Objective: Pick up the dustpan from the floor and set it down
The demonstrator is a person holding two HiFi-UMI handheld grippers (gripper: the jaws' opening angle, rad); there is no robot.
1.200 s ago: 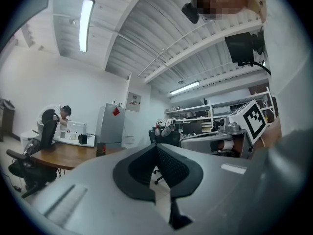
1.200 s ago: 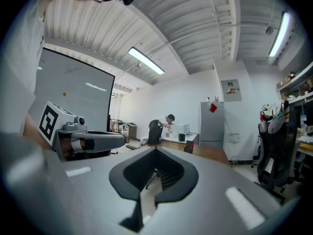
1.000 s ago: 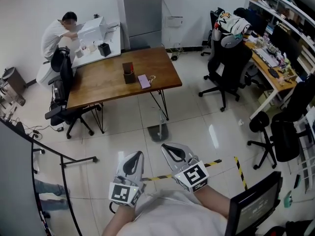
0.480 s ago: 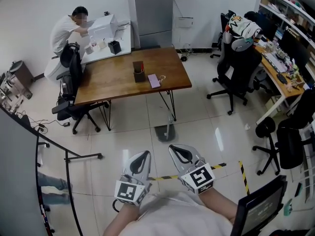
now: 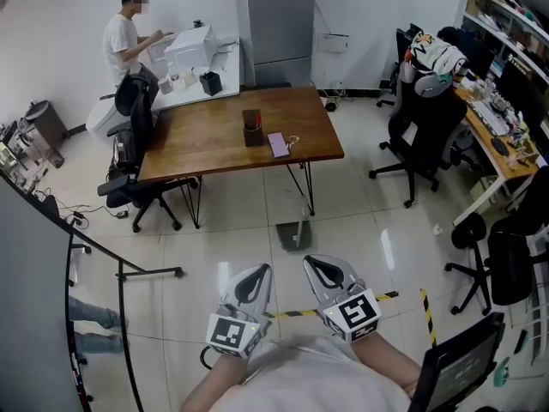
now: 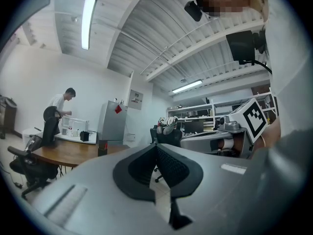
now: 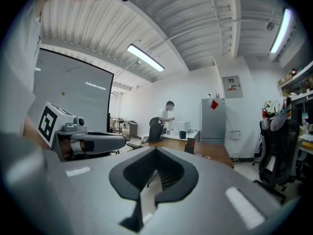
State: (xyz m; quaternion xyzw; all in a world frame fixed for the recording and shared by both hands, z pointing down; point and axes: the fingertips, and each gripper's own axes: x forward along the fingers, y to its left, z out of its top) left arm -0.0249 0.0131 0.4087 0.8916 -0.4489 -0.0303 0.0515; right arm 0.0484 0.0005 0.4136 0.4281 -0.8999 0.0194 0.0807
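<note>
A grey long-handled dustpan (image 5: 295, 235) stands on the pale tiled floor (image 5: 232, 239), out in the open part of it rather than near any wall. It is just beside the front right leg of the brown wooden table (image 5: 214, 140). The pan lies flat on the tiles. Its thin handle rises from the pan, so the long axis runs up from the floor and, in the head view, points toward the table's near edge. Which way the pan's mouth faces cannot be told.

The left gripper (image 5: 253, 280) and the right gripper (image 5: 328, 271) are side by side close to the person's body, well apart from the dustpan. Both sit over a yellow-and-black striped tape line (image 5: 386, 296) on the floor. In the left gripper view the left gripper (image 6: 156, 148) has its jaws pressed together with nothing between them. In the right gripper view the right gripper (image 7: 155, 151) is likewise clenched and empty.

On the table a small black pen holder (image 5: 251, 131) stands near the middle, and a pink flat object (image 5: 278, 144) lies just beside it.
</note>
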